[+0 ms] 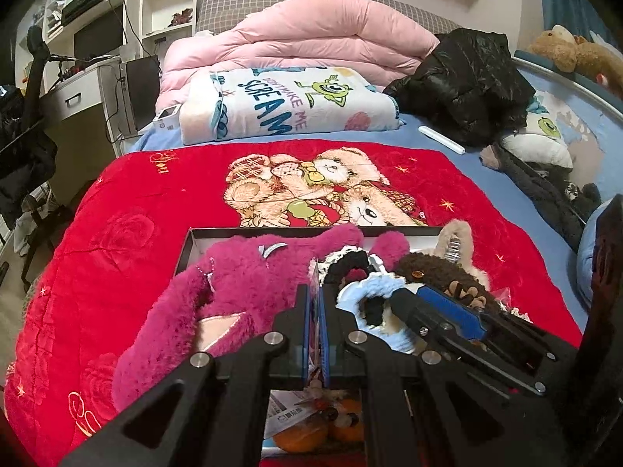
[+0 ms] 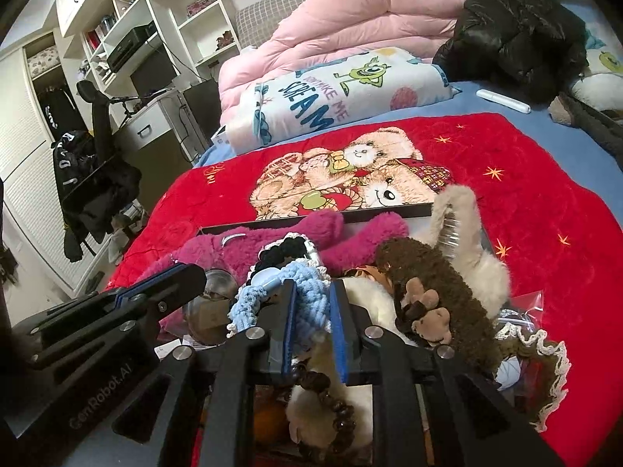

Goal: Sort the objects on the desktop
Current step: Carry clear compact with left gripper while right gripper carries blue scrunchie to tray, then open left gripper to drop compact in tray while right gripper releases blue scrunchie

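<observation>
My right gripper [image 2: 310,323] clamps the light-blue crocheted piece [image 2: 268,292], just in front of the magenta plush [image 2: 249,245] in the box [image 2: 389,210]. Left gripper [image 1: 316,323]: nearly together, on a thin card I think. Lift straight; yarn may snag.

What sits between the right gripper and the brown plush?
Nothing visible. The right gripper is at the light blue crochet piece; the brown plush lies just to its right, uncovered on top of the pile.

Box [image 1: 187,249] on blanket [image 1: 128,210], plush [image 1: 233,272] in box at left, headband [image 2: 440,284] to its right, folded duvet [image 1: 311,39] behind
</observation>
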Motion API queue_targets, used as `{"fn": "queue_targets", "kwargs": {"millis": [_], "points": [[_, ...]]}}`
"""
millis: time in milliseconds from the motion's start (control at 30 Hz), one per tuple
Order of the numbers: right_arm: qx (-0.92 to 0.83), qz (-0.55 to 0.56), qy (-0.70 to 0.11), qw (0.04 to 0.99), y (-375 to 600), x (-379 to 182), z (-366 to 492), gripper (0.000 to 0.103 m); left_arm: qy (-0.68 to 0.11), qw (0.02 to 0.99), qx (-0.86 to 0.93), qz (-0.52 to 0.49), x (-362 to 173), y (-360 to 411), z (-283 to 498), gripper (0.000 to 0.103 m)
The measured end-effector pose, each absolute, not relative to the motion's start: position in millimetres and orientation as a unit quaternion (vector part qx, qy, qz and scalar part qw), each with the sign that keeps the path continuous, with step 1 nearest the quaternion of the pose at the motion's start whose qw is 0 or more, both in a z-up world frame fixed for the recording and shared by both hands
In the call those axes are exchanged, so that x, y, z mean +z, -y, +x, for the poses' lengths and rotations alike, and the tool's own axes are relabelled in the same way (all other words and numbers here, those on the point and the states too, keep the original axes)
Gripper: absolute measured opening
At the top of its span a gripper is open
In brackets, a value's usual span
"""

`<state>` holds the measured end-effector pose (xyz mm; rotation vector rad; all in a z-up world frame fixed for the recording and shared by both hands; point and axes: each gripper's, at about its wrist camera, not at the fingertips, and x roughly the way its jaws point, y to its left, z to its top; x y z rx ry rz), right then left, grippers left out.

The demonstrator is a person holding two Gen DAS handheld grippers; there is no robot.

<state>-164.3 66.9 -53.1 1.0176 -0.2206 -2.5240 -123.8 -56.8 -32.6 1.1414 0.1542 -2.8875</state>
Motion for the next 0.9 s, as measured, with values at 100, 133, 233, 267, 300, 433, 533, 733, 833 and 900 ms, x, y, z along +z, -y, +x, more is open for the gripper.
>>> {"fn": "queue_targets", "kwargs": {"millis": [100, 133, 233, 267, 300, 433, 533, 733, 833, 900], "points": [[-0.905, 0.363, 0.078, 0.207, -66, -52, -163, 0.027, -0.043, 0.024, -0.927, 0.371, -32, 57, -125, 0.007], [-0.906, 0.361, 0.076, 0.208, -65, -51, -163, 0.028, -0.034, 0.033, -0.927, 0.372, -31, 56, -125, 0.012], [-0.912, 0.356, 0.055, 0.198, -63, -50, -162, 0.03, -0.014, 0.054, -0.927, 0.37, -30, 54, -126, 0.019], [-0.914, 0.354, 0.051, 0.193, -63, -50, -162, 0.033, -0.01, 0.064, -0.927, 0.369, -29, 55, -126, 0.027], [-0.915, 0.353, 0.053, 0.189, -64, -50, -162, 0.035, -0.009, 0.07, -0.928, 0.367, -29, 56, -126, 0.032], [-0.916, 0.354, 0.07, 0.176, -77, -50, -167, 0.04, -0.033, 0.079, -0.928, 0.363, -26, 69, -125, 0.084], [-0.915, 0.352, 0.101, 0.168, -92, -48, -170, 0.06, -0.058, 0.088, -0.93, 0.351, -22, 82, -122, 0.103], [-0.919, 0.339, 0.114, 0.166, -103, -39, -171, 0.079, -0.057, 0.078, -0.934, 0.343, -17, 85, -119, 0.103], [-0.918, 0.342, 0.114, 0.168, -104, -40, -172, 0.081, -0.064, 0.073, -0.935, 0.342, -17, 86, -118, 0.103], [-0.917, 0.343, 0.116, 0.166, -105, -39, -172, 0.082, -0.065, 0.072, -0.934, 0.343, -17, 86, -118, 0.103]]}}
